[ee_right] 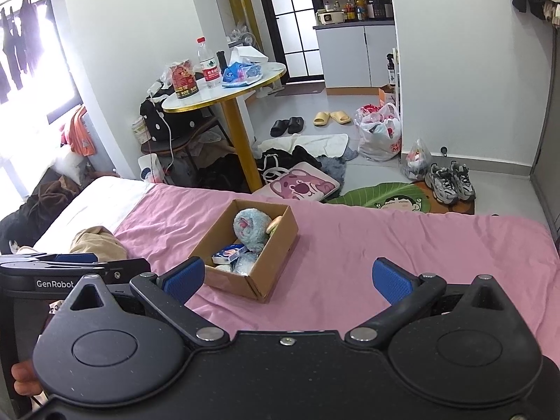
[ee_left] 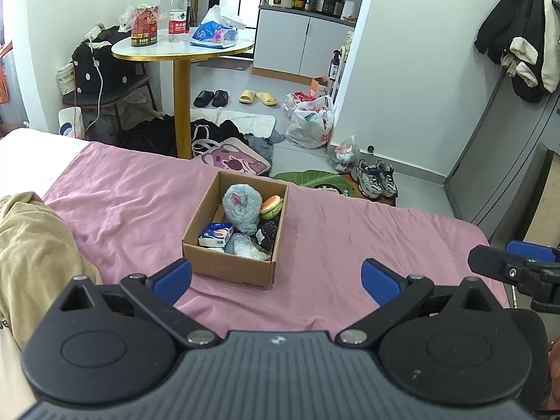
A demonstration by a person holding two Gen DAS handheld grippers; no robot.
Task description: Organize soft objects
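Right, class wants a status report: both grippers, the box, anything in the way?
Left gripper open, empty. Right gripper open, empty. Cardboard box on the pink sheet, holding grey plush, burger toy, tissue pack. Path clear.

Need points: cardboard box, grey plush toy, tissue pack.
brown cardboard box (ee_left: 229, 266), left wrist view, near front wall
grey fluffy plush toy (ee_left: 241, 210), left wrist view, middle of its body
blue and white tissue pack (ee_left: 216, 235), left wrist view, top face
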